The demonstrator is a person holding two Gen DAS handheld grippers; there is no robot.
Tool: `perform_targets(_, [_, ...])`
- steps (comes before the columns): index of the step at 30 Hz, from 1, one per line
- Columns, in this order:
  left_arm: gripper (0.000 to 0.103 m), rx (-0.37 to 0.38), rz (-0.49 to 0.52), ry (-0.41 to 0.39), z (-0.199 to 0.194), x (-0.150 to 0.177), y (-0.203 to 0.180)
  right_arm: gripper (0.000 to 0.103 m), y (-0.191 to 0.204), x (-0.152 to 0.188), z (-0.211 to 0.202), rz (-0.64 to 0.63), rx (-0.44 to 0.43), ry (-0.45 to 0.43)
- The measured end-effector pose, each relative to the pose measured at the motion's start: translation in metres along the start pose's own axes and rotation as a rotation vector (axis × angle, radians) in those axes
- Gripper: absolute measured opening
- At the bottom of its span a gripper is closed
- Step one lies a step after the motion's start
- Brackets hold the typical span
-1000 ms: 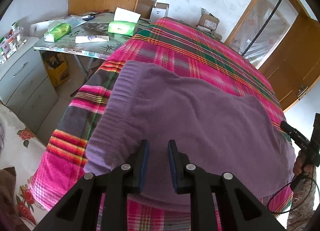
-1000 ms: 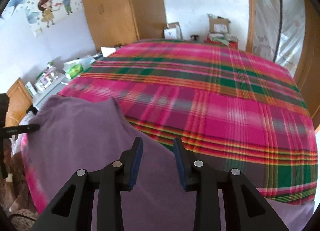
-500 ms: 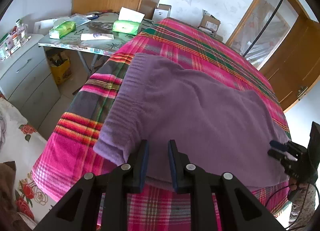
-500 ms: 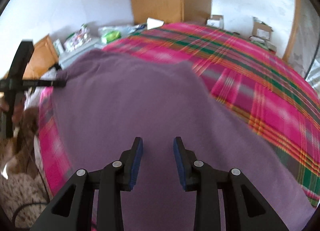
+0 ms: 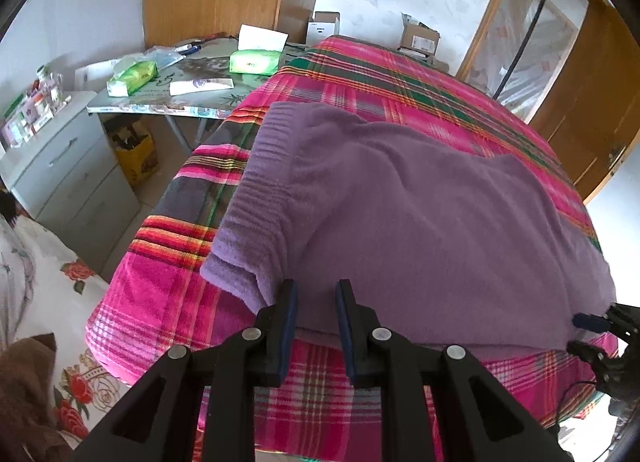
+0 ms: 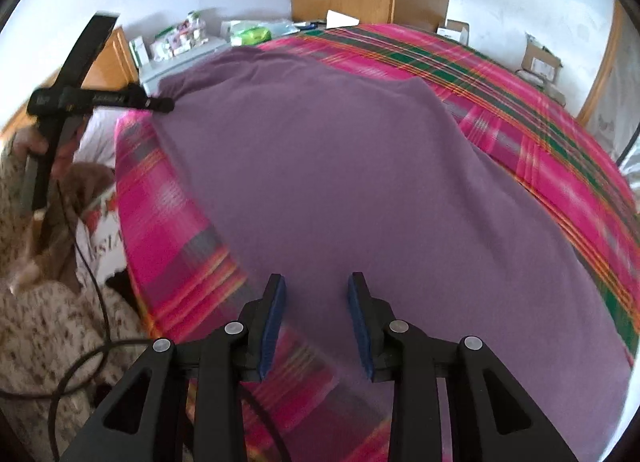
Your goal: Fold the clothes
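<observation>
A purple knitted garment point(image 5: 400, 218) lies spread flat on a pink plaid blanket point(image 5: 400, 74) over a bed; its ribbed hem is at the left end. My left gripper point(image 5: 316, 294) is open and empty, hovering over the garment's near edge. The right gripper's tips point(image 5: 592, 334) show at the garment's far right corner. In the right wrist view the garment point(image 6: 340, 166) fills the middle; my right gripper point(image 6: 316, 290) is open and empty just above its near end. The left gripper point(image 6: 160, 104) shows at the garment's far corner.
A table point(image 5: 200, 106) with green tissue packs point(image 5: 254, 61) stands beyond the bed's left corner, next to a grey drawer unit point(image 5: 68, 166). A floral bedspread point(image 5: 60, 282) lies at the left. Cardboard boxes point(image 5: 420, 38) and wooden doors point(image 5: 580, 102) stand behind the bed.
Both grippers have pulled back toward the bed's near edge. The right gripper swung left, so the garment now fills its view. The garment lies flatter.
</observation>
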State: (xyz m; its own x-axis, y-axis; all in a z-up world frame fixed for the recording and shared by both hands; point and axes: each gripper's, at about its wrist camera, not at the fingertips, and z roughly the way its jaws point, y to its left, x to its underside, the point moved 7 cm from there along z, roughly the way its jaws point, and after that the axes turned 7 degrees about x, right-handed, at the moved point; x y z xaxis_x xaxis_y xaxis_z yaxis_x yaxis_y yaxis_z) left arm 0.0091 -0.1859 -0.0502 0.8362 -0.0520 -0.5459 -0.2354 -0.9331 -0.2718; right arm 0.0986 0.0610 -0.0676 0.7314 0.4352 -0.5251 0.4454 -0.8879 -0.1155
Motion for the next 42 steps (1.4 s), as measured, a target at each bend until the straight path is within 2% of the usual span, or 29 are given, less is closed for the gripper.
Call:
perform_targets(6, [0.02, -0.023, 0.034, -0.015, -0.001, 0.004, -0.003, 0.034, 0.024, 0.035, -0.019, -0.081, 0.016, 0.099])
perform_targets(10, [0.02, -0.049, 0.07, -0.019, -0.002, 0.007, -0.006, 0.034, 0.029, 0.044, -0.036, -0.104, 0.076, 0.103])
perform_targets(13, [0.02, -0.059, 0.08, -0.024, -0.002, 0.008, -0.008, 0.035, 0.029, 0.025, -0.047, -0.094, 0.109, 0.009])
perform_targets(16, [0.02, -0.069, 0.088, -0.027, -0.002, 0.009, -0.009, 0.037, 0.031, -0.003, -0.045, -0.045, 0.082, -0.072])
perform_targets(18, [0.02, -0.074, 0.091, -0.031, -0.002, 0.01, -0.01, 0.039, 0.033, -0.02, -0.033, -0.034, 0.053, -0.09])
perform_targets(22, [0.021, -0.082, 0.095, -0.04, -0.003, 0.012, -0.011, 0.04, 0.024, -0.044, -0.004, 0.017, 0.117, -0.095])
perform_targets(25, [0.021, -0.078, 0.096, -0.043, -0.003, 0.012, -0.011, 0.04, 0.031, -0.06, 0.022, 0.04, 0.125, -0.091])
perform_targets(29, [0.021, -0.073, 0.1, -0.043, -0.004, 0.013, -0.01, 0.04, 0.047, -0.068, 0.034, -0.003, 0.17, -0.134])
perform_targets(33, [0.021, -0.063, 0.106, -0.048, -0.005, 0.015, -0.01, 0.04, 0.053, -0.064, 0.032, 0.034, 0.164, -0.123])
perform_targets(38, [0.021, -0.052, 0.109, -0.054, -0.007, 0.018, -0.009, 0.04, 0.062, -0.056, 0.023, 0.011, 0.169, -0.114])
perform_targets(42, [0.021, -0.053, 0.111, -0.058, -0.007, 0.017, -0.009, 0.04, 0.073, -0.072, 0.015, -0.019, 0.177, -0.185])
